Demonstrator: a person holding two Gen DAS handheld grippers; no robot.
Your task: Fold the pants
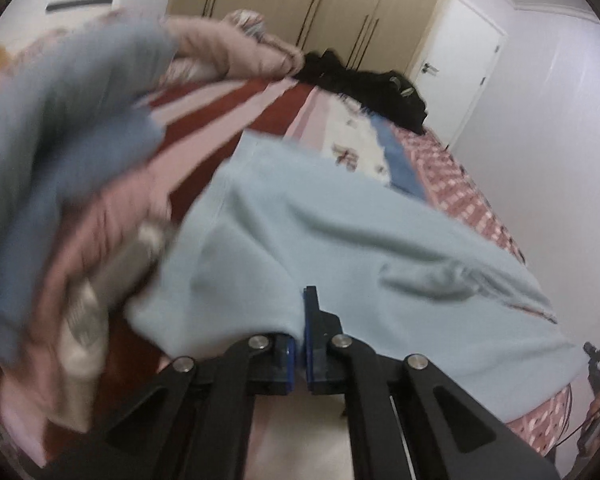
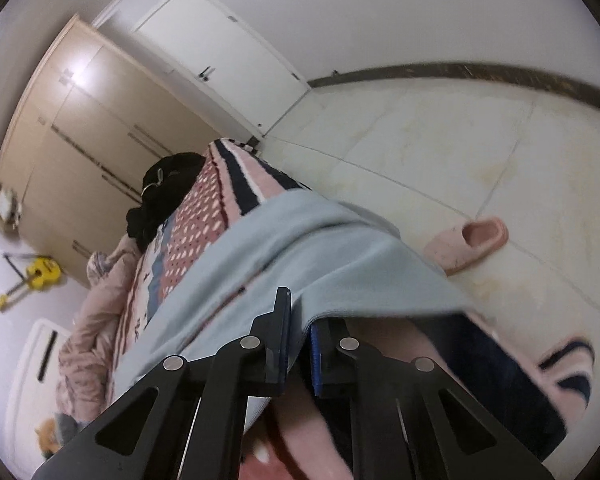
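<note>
Now both grippers pinch the near edge of the pale blue fleece pants point(image 1: 340, 216) on the striped pink-and-red bed cover point(image 1: 236, 108).
Left gripper point(image 1: 299, 344) and right gripper point(image 2: 300, 344) are each clamped on that hem, likely to lift it evenly for folding; a black garment heap point(image 1: 364, 84) lies beyond the pants.

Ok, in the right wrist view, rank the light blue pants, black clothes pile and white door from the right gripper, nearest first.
1. Light blue pants, clamped in the right gripper.
2. Black clothes pile, farther up the bed, left.
3. White door, on the far wall.
</note>
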